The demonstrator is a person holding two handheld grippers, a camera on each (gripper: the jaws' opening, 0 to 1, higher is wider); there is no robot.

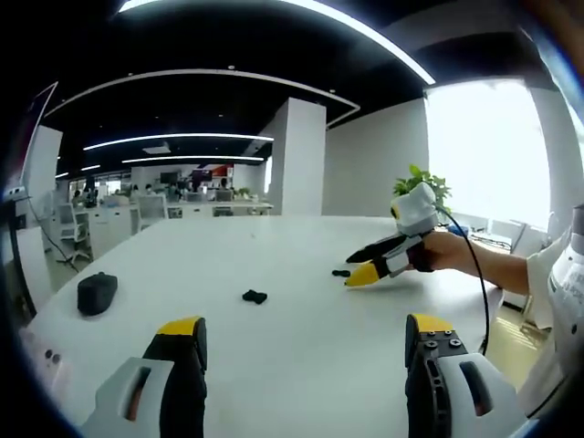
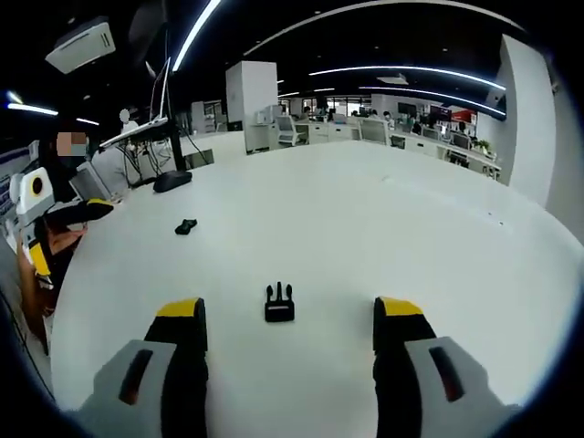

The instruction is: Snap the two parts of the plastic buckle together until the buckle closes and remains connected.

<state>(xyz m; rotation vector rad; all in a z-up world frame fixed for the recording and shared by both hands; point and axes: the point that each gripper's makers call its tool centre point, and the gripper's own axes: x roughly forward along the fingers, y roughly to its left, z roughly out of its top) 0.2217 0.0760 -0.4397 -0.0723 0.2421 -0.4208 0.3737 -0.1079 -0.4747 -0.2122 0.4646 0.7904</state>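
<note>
Wide white table, bare across most of its top, open room on every side of both buckle parts; far edge at 12 o'clock in the left gripper view, near-left edge curving past 8 o'clock. Open-plan office behind, desks and chairs too small to make out.

Left gripper released, yellow-tipped jaws wide apart at 6 o'clock, nothing between them, bases cut off by the lower frame. Right gripper likewise released, jaws spread well apart, the pronged buckle part lying on the table just ahead and between the tips, not touched by either.

Same right gripper seen from the left gripper view at 3 o'clock, held in a hand, tips just beside the pronged part, a small dark speck there, shape hard to tell. Person's arm and sleeve cut off at the right edge.

Pronged part's long axis running straight away from the right gripper, prongs toward 12 o'clock, solid base toward 6 o'clock.

Other buckle part lying near table centre at 7 o'clock in the left gripper view, well apart from its mate; at 10 o'clock in the right gripper view, orientation too small to read.

Dark rounded object near the table's left edge at 9 o'clock, identity unclear.
</note>
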